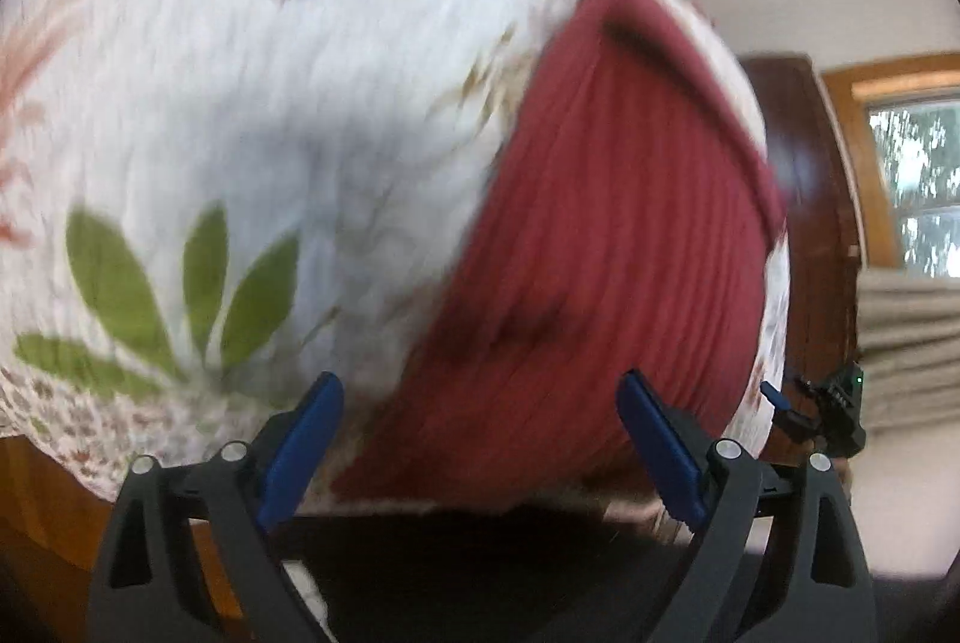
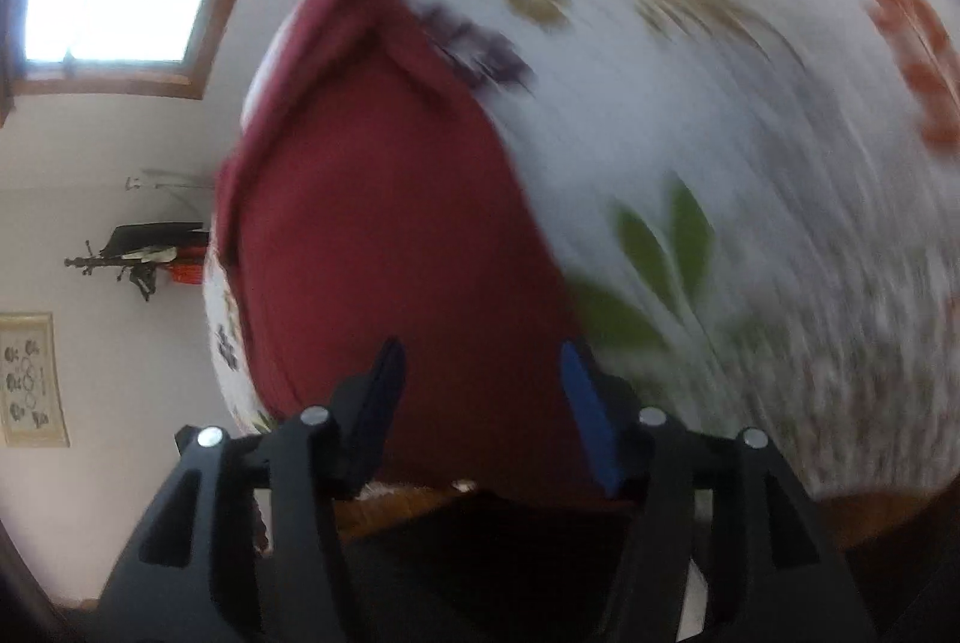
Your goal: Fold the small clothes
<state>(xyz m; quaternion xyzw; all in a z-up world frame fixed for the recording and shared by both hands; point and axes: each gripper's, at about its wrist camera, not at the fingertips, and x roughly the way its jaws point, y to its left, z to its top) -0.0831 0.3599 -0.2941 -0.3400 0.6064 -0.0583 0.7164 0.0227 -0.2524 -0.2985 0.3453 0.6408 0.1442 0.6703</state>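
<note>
Pretty blurry, but the left gripper (image 1: pixel 480 439) has its jaws wide apart right at the near edge of the red garment (image 1: pixel 600 253) lying on the floral cloth (image 1: pixel 270 102), and the right gripper (image 2: pixel 480 409) is spread over it too, probably lining up corner pinches.

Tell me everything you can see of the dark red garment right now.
The dark red garment is a ribbed-looking knit, lying mostly flat on the white floral cloth near the table's edge. A thicker band or hem runs along its far side, with a narrow end sticking out at the far end. Motion blur hides finer detail. The left claw and right claw are both open at its near edge; whether they touch it cannot be told.
</note>
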